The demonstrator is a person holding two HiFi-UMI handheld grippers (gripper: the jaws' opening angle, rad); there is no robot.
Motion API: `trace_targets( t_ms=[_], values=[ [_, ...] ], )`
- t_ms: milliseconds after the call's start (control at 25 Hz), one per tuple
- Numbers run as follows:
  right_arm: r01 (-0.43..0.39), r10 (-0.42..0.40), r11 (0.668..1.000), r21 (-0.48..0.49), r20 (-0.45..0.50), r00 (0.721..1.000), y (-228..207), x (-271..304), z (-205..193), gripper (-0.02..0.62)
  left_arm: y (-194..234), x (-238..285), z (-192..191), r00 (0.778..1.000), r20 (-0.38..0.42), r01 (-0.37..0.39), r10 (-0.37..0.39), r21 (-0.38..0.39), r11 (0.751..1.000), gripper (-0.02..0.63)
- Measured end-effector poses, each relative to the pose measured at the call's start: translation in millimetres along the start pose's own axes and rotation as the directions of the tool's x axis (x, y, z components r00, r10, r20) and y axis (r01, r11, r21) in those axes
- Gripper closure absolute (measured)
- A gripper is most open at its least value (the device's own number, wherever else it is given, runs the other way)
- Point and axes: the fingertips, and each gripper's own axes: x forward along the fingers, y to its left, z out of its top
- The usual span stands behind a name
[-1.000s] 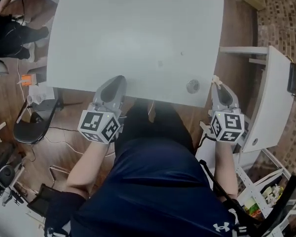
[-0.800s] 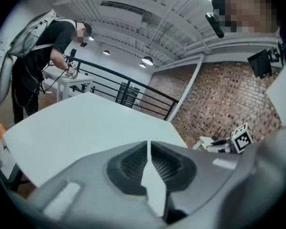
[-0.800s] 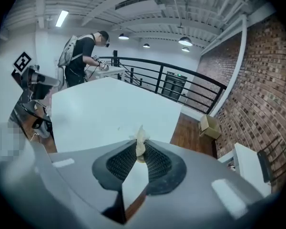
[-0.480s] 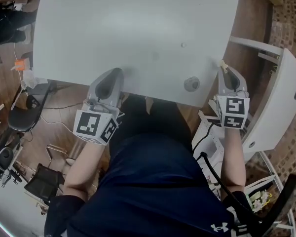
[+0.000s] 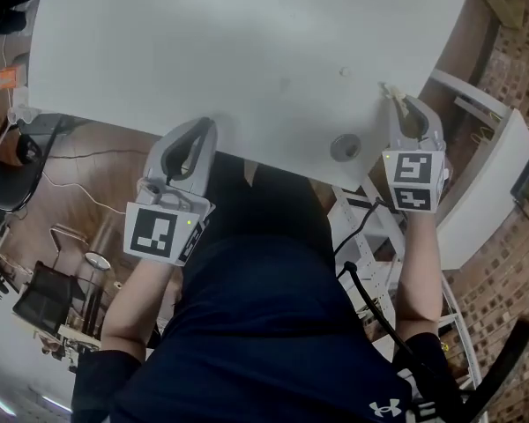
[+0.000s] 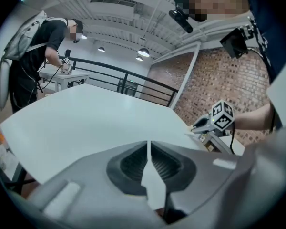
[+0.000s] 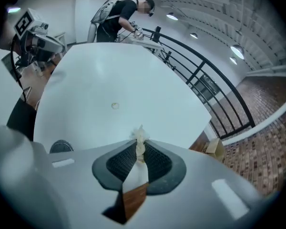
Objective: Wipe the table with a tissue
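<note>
The far side of the white table (image 5: pixel 247 42) is cut off by the top of the head view. Of the tissue (image 7: pixel 139 137) only a small crumpled tuft is seen, the rest being hidden between the jaws. Compared with a second ago, the left gripper (image 5: pixel 201 126) is found much as before over the table's near edge, while the right gripper (image 5: pixel 397 97) has been brought forward from beside the near right corner to the right edge. The left gripper's jaws are pressed together with nothing between them. A round grey disc (image 5: pixel 342 147) is set in the tabletop by the near right corner. The right gripper's jaws are clamped on the tissue, whose tuft is held at the table's right edge; contact with the surface cannot be made out.
</note>
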Motion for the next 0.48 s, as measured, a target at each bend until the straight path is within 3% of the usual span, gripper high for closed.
trace_targets(
  t_ms=[200,480],
  values=[
    [-0.006,0.001,0.988,-0.152,-0.033,0.999,-9.7,16.9,11.2,0.543,2.2,-1.7,-2.3,0.999,0.032,-0.024,0.026,-0.059,0.998,0.583],
    [-0.011,0.003,0.986,-0.168,-0.052,0.999,-13.9,33.5,19.0,0.543,18.2,-5.6,-12.5,0.998,0.042,-0.051,0.056,-0.109,0.993,0.583]
  ],
)
